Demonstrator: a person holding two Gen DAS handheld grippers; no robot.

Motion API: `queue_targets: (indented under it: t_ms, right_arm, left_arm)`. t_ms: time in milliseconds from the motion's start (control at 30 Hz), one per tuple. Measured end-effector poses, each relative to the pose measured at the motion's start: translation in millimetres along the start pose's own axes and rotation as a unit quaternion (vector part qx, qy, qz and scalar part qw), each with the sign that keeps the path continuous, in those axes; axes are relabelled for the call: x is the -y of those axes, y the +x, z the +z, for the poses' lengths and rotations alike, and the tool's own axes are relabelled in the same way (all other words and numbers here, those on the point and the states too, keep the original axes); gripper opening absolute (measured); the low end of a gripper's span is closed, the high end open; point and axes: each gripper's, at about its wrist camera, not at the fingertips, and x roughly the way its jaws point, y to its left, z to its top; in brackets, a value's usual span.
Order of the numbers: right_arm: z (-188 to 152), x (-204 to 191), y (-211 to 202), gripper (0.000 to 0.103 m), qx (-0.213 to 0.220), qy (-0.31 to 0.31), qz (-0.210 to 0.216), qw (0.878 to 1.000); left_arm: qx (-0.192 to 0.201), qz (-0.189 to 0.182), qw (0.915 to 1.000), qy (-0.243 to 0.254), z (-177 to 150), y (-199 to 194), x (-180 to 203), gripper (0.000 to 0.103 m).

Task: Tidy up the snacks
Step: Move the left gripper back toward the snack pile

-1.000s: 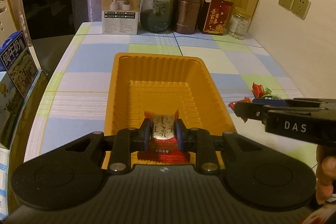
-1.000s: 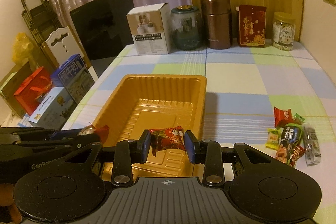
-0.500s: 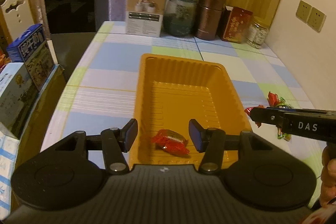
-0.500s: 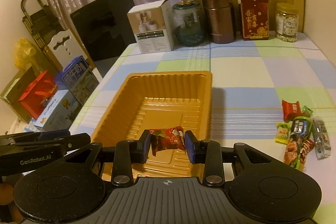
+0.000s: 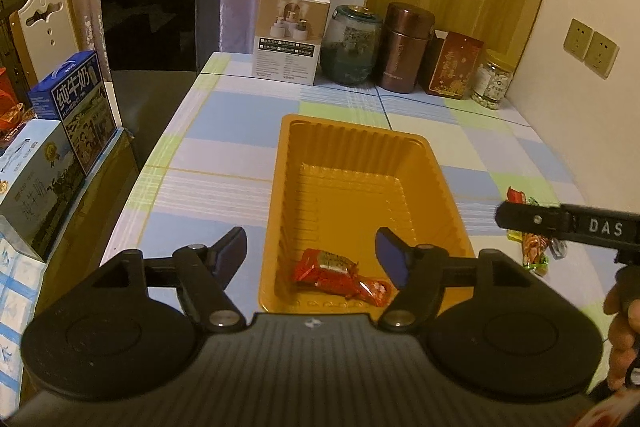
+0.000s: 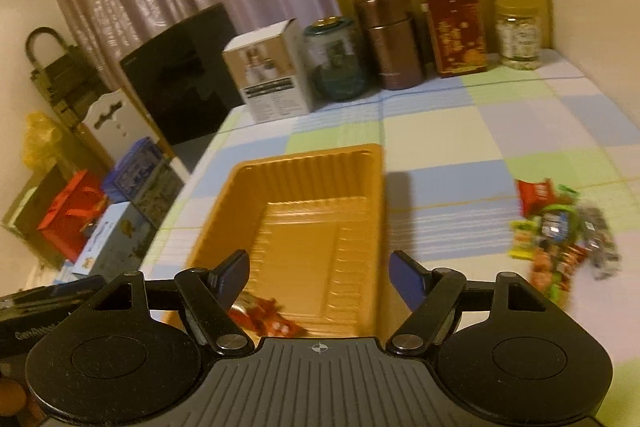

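Opening: left claw (image 5: 312,253), right claw (image 6: 318,273), nothing gripped; crinkly red wrappers (image 5: 340,277) in ribbed orange plastic tray (image 5: 362,147).

Checked-cloth table (image 5: 224,163) with orange tray (image 5: 280,211), loose snack packets (image 6: 560,235), jars and boxes (image 5: 292,35) at back.

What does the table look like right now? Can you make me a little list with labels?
tray: orange ribbed plastic tray in the middle of the checked tablecloth
in tray: two red foil-wrapped snacks at its near end
left claw: left claw opening, nothing between its fingers
right claw: right claw opening, nothing between its fingers
still outside: pile of small colourful snack packets right of the tray
back row: white box, green jar, brown canister, red box, clear jar
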Motion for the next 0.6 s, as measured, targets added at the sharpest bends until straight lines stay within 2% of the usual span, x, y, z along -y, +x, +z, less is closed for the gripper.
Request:
queue_targets:
  t_ms: [300,600]
  right_arm:
    - [-26,19,-46,0.076,0.007,0.01,-0.04,0.999]
    - [-38,30,-85,0.076,0.024,0.008,-0.067,0.997]
  left_arm:
    - [-0.006,-0.004,0.9999,0.014,-11,-17,23,0.075]
    - [-0.01,-0.021,0.9992,0.033,-24,-32,50,0.076]
